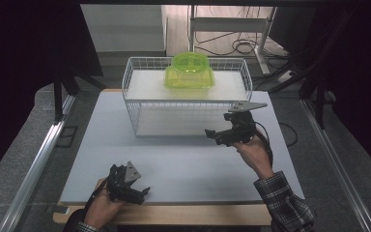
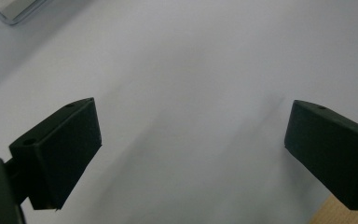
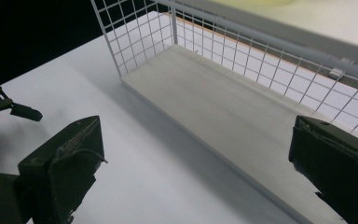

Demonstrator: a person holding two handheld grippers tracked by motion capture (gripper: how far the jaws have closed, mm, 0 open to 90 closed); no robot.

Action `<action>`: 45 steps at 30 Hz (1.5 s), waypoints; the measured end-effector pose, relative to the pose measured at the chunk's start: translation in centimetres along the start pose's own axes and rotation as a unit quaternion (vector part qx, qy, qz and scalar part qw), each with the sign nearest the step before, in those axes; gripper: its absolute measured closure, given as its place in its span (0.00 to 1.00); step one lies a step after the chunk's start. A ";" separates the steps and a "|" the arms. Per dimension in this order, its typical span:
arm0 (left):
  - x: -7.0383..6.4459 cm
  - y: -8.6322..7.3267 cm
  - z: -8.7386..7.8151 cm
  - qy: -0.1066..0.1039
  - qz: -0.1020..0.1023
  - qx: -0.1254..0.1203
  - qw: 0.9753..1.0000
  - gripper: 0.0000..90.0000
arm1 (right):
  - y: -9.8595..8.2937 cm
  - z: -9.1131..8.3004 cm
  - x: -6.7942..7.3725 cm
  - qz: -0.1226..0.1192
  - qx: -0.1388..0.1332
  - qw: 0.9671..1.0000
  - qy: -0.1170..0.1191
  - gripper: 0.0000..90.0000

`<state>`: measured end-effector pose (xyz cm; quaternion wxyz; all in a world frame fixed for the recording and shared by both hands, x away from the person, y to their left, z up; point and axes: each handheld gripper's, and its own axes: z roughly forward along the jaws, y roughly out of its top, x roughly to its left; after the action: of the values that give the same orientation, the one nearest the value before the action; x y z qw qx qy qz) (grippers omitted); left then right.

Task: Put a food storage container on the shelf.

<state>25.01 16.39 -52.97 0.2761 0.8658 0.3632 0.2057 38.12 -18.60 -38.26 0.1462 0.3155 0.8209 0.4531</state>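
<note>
A white wire rack [image 1: 135, 104] stands at the back of the white table [image 1: 183, 164]. On its upper shelf sits a translucent green container [image 1: 189, 71]. My right gripper [image 1: 212, 137] hovers just in front of the rack's right end, open and empty. In the right gripper view, the right gripper [image 3: 196, 158] points at the rack's bare lower shelf [image 3: 223, 107]. My left gripper [image 1: 142, 195] rests near the table's front left edge, open with nothing between its jaws. The left gripper [image 2: 191, 140] has bare tabletop ahead of it in its own view.
A wooden table edge [image 1: 183, 215] runs along the front. Metal rails [image 1: 34, 169] flank the table on both sides. Cables and a desk frame [image 1: 236, 46] lie on the floor behind the rack. A corner of the rack [image 2: 14, 9] is at the top left of the left gripper view.
</note>
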 end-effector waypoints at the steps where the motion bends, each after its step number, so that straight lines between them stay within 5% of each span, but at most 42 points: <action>1: 0.0 0.0 0.0 -0.001 -0.001 0.000 1.000 0.04 | -0.2 0.1 0.0 0.000 0.001 1.000 0.000 0.04; 27: 0.0 0.0 0.0 -0.006 -0.005 -0.004 1.000 0.04 | -5.2 0.5 0.5 0.014 0.017 1.000 -0.017 0.00; 45: 0.0 0.0 0.0 -0.005 -0.004 -0.006 1.000 0.04 | -8.0 -0.7 0.8 0.014 0.029 0.999 -0.042 0.00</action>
<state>24.96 16.39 -52.97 0.2840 0.8636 0.3642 0.2023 34.07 -21.72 -44.56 0.1648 0.3497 0.8222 0.4178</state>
